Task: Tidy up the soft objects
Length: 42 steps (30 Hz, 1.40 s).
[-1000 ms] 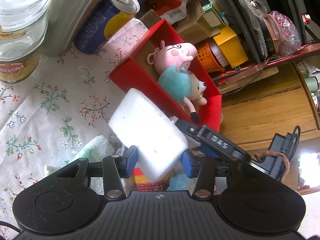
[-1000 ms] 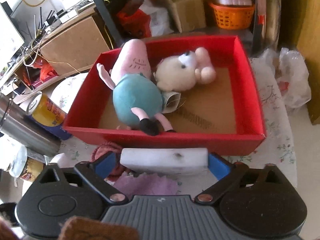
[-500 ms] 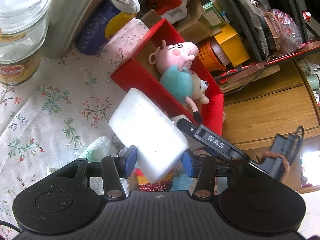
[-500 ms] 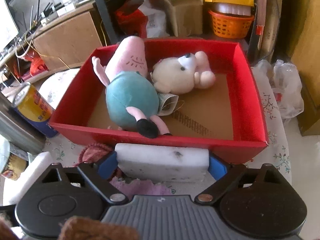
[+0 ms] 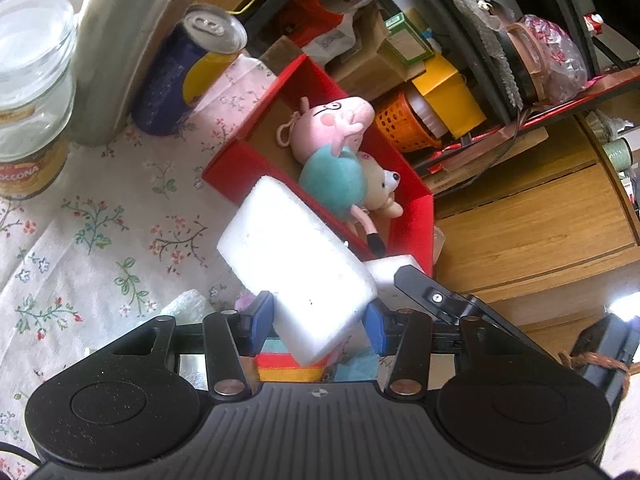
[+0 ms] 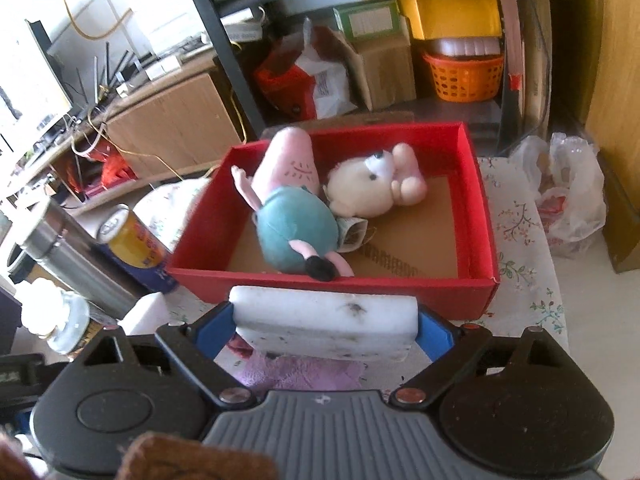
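Note:
My left gripper (image 5: 316, 318) is shut on a white sponge block (image 5: 292, 248), held tilted above the flowered tablecloth, just short of the red box (image 5: 236, 160). My right gripper (image 6: 324, 326) is shut on a second white sponge (image 6: 324, 314), speckled with dirt and held level in front of the red box's near wall (image 6: 332, 288). Inside the box lie a pink pig plush in a teal dress (image 6: 296, 236) and a cream bear plush (image 6: 368, 192). The right half of the box floor is bare cardboard. The right gripper's black finger (image 5: 436, 300) shows in the left wrist view.
A steel flask (image 5: 120, 40), a blue and yellow can (image 5: 188, 76) and a glass jar (image 5: 32, 92) stand left of the box. A purple cloth (image 6: 304, 376) lies under the right gripper, a striped item (image 5: 288, 364) under the left. A plastic bag (image 6: 568, 196) sits right of the box.
My right gripper has lifted its sponge and drawn back a little, so the box looks farther off. The left gripper and its sponge have hardly moved.

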Available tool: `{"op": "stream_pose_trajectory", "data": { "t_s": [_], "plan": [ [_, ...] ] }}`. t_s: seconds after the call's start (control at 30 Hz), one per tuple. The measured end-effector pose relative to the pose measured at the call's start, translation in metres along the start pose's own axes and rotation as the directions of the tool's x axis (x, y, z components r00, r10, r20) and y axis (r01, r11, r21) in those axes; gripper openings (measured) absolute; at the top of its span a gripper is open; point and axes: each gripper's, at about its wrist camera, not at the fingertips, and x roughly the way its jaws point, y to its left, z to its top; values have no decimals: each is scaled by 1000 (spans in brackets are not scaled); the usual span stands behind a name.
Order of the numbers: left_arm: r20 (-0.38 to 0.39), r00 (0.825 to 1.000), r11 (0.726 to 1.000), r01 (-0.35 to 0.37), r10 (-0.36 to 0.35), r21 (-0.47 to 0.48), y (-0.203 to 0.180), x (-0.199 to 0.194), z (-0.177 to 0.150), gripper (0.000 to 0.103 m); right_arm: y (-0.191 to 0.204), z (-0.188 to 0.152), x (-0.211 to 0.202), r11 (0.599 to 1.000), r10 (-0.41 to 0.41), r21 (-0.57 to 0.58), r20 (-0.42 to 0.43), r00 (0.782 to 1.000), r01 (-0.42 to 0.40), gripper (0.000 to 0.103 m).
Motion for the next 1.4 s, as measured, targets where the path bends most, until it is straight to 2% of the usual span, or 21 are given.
{"op": "stream_pose_trajectory", "data": {
  "t_s": [0.33,0.67,1.03,1.4],
  "plan": [
    [59,998,997,-14,10,72,-17,-7,1,49,-2,7,-29,998,57,26,69,996,-59,68],
    [114,993,993,1,-15,121,-39,-13,10,50,-6,14,-48,994,88,50,131,987,-95,68],
    [167,983,985,46,-74,167,-69,-13,22,51,-15,28,-65,991,88,84,207,974,-107,68],
    [193,977,980,50,-88,192,-85,0,36,52,-29,45,-72,987,72,120,261,963,-107,68]
  ]
}}
